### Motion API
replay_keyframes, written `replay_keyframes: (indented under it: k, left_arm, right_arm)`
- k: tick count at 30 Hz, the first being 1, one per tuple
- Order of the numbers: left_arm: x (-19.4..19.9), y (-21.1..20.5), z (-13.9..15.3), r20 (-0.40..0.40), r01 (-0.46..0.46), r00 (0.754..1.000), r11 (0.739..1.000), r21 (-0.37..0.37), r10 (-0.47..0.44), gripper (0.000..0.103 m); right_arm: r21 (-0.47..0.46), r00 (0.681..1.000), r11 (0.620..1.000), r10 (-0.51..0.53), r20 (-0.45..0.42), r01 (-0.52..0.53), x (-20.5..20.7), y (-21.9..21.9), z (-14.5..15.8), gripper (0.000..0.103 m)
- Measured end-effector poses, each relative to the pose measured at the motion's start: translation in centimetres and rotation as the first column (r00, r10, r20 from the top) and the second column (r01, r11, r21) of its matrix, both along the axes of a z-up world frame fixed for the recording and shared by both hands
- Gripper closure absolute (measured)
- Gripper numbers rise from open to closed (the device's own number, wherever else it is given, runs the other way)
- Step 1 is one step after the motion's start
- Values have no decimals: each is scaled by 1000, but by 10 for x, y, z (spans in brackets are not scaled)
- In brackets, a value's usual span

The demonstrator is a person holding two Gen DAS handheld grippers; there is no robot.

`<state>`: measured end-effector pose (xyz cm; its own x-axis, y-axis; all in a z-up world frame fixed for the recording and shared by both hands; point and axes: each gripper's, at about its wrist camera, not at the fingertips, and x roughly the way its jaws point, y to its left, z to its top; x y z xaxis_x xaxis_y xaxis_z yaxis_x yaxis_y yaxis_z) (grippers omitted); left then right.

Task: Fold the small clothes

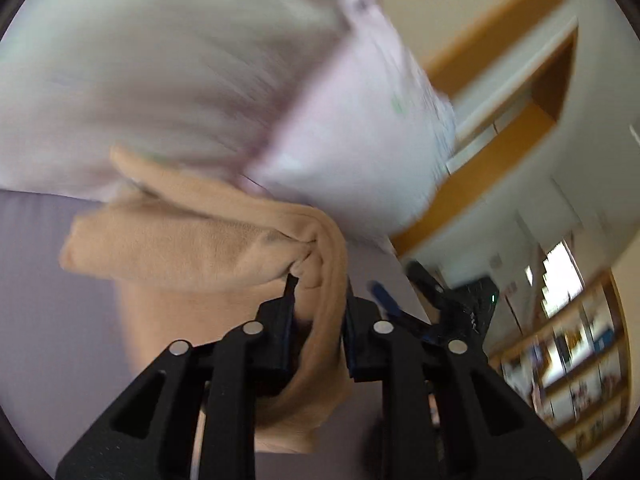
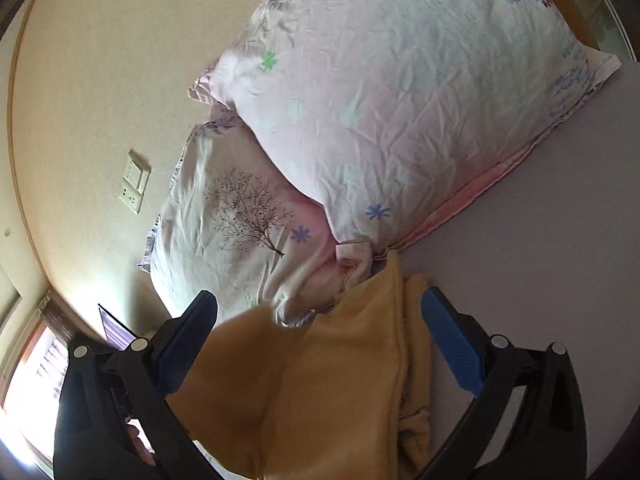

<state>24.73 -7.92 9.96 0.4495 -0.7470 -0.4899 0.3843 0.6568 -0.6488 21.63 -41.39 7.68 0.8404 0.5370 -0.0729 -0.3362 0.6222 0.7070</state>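
A small tan garment [image 1: 192, 240] lies on the lilac bed sheet [image 1: 48, 320], against a pale pink pillow [image 1: 180, 72]. My left gripper [image 1: 318, 280] is shut on a bunched fold of the tan garment and the cloth hangs down between its black fingers [image 1: 280, 336]. In the right wrist view the same tan garment [image 2: 320, 380] lies between the spread blue-padded fingers [image 2: 452, 340] of my right gripper [image 2: 320, 304], which is open and grips nothing. The left wrist view is blurred by motion.
Two flower-print pillows [image 2: 400, 92] lie stacked at the head of the bed, beside a cream wall with a socket plate [image 2: 134, 188]. The right gripper [image 1: 448, 300] shows in the left wrist view. A shelf unit [image 1: 572, 360] and wooden trim [image 1: 492, 148] stand beyond the bed edge.
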Motion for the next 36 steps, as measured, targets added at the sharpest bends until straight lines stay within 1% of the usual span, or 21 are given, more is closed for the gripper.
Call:
replay_keyframes:
  k: [2, 3, 5, 8, 10, 12, 13, 14, 15, 16, 18, 21, 22, 24, 25, 26, 27, 29, 31, 33, 36]
  left_arm:
    - [10, -47, -17, -52, 117, 992, 992, 40, -115, 79]
    - [10, -63, -26, -78, 170, 983, 985, 28, -168, 82]
    - [4, -62, -32, -93, 216, 971, 976, -36, -218, 81]
    - [-10, -25, -27, -46, 174, 983, 984, -46, -176, 71]
    - [-16, 7, -28, -26, 81, 996, 997, 19, -81, 63]
    - [-14, 31, -37, -56, 5, 998, 997, 81, -1, 62]
    - [-14, 41, -44, -84, -26, 996, 994, 102, 35, 62]
    - [-17, 54, -52, -125, -49, 990, 992, 116, 63, 62]
    - [-21, 60, -56, -142, -50, 988, 992, 114, 66, 62]
    - [-27, 68, -57, -143, -39, 988, 994, 104, 54, 62]
    - [-44, 71, -52, -95, 9, 995, 995, 98, 0, 62]
    - [-72, 52, -40, 26, 110, 993, 985, 134, -114, 56]
    - [-78, 41, -38, 51, 135, 988, 978, 161, -145, 54]
    - [-86, 16, -40, 81, 191, 974, 955, 225, -213, 52]
    - [-87, 1, -46, 73, 213, 968, 941, 263, -240, 51]
    - [-90, -4, -51, 58, 224, 966, 931, 289, -251, 51]
    - [-87, -13, -58, 39, 233, 965, 920, 315, -258, 52]
    - [-81, -21, -74, -11, 244, 966, 904, 351, -257, 53]
    - [-78, -19, -85, -49, 257, 965, 905, 339, -256, 59]
    - [-76, -19, -89, -69, 276, 961, 900, 338, -269, 61]
    - [-83, -8, -84, -76, 302, 953, 903, 304, -293, 61]
  right_arm:
    - [-31, 999, 999, -15, -41, 14, 4, -5, -4, 1]
    - [-49, 998, 999, -20, -60, 17, 6, -7, -5, 1]
    - [-82, 995, 997, -22, -97, 14, 9, -10, -8, 1]
    - [-69, 994, 997, 9, -109, -16, 9, -10, -8, 1]
    - [-95, 994, 995, 30, -101, -39, 7, -3, -6, 1]
    - [-157, 989, 986, 38, -142, -61, 9, 8, -8, 1]
    - [-178, 983, 981, 44, -180, -77, 10, 14, -9, 8]
    - [-176, 980, 980, 61, -190, -96, 2, 19, -9, 20]
    - [-178, 982, 977, 91, -167, -121, -8, 24, -6, 21]
    - [-200, 987, 969, 132, -95, -149, -29, 31, 0, 21]
    - [-299, 989, 943, 144, -21, -143, -64, 45, 5, 21]
    - [-407, 989, 902, 139, -39, -143, -88, 61, -1, 21]
    - [-422, 987, 893, 148, -59, -159, -89, 67, -5, 24]
    - [-441, 982, 878, 164, -95, -189, -85, 74, -13, 43]
    - [-469, 979, 860, 155, -131, -199, -80, 81, -18, 81]
    - [-495, 979, 849, 121, -164, -188, -75, 85, -22, 91]
    - [-492, 981, 853, 105, -166, -174, -75, 82, -24, 91]
    - [-439, 983, 887, 73, -170, -142, -81, 64, -29, 92]
    - [-392, 974, 909, 55, -221, -141, -84, 49, -44, 92]
    - [-389, 959, 908, 46, -280, -157, -82, 46, -61, 92]
    - [-367, 958, 915, 64, -281, -169, -86, 45, -57, 88]
